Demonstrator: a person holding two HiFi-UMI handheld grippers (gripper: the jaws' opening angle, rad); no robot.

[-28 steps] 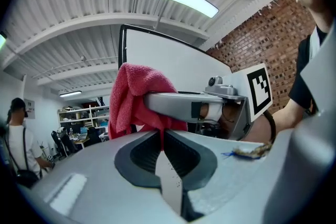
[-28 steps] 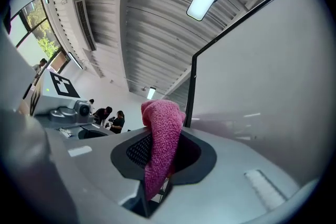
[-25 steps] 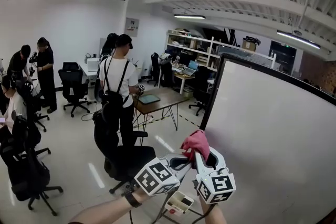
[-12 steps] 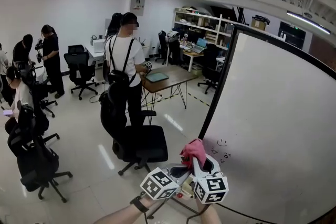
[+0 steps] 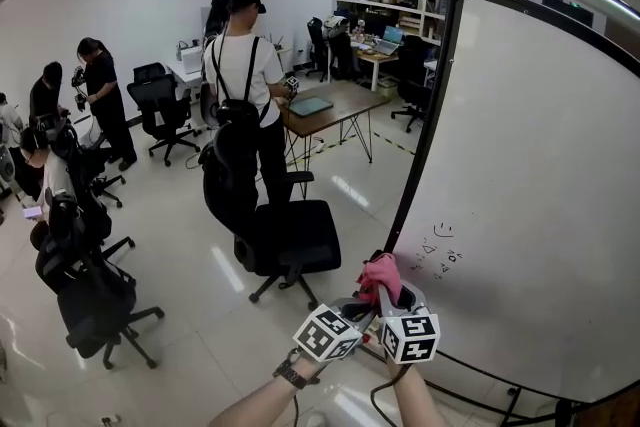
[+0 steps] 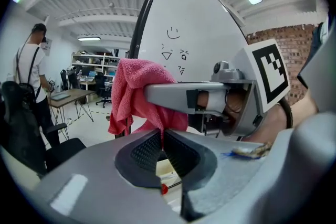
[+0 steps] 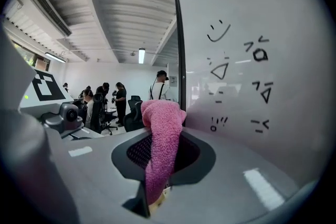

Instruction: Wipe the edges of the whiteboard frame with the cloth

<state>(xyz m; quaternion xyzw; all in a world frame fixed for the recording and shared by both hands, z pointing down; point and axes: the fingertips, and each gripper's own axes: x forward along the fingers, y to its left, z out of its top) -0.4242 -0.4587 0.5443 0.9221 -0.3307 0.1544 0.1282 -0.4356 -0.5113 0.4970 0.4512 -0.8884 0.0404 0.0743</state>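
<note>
Head view: left claw (image 5: 362,307) and right claw (image 5: 388,293) huddled on pink cloth (image 5: 380,272), just beside whiteboard frame (image 5: 419,135). Left gripper view only: thin cloth corner nipped. Right gripper view: thick fold clamped, doodles (image 7: 236,71) close.

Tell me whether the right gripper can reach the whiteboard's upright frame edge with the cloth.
Probably yes. The right gripper is shut on the pink cloth, and the black frame edge stands close ahead, with nothing visible between them.
</note>
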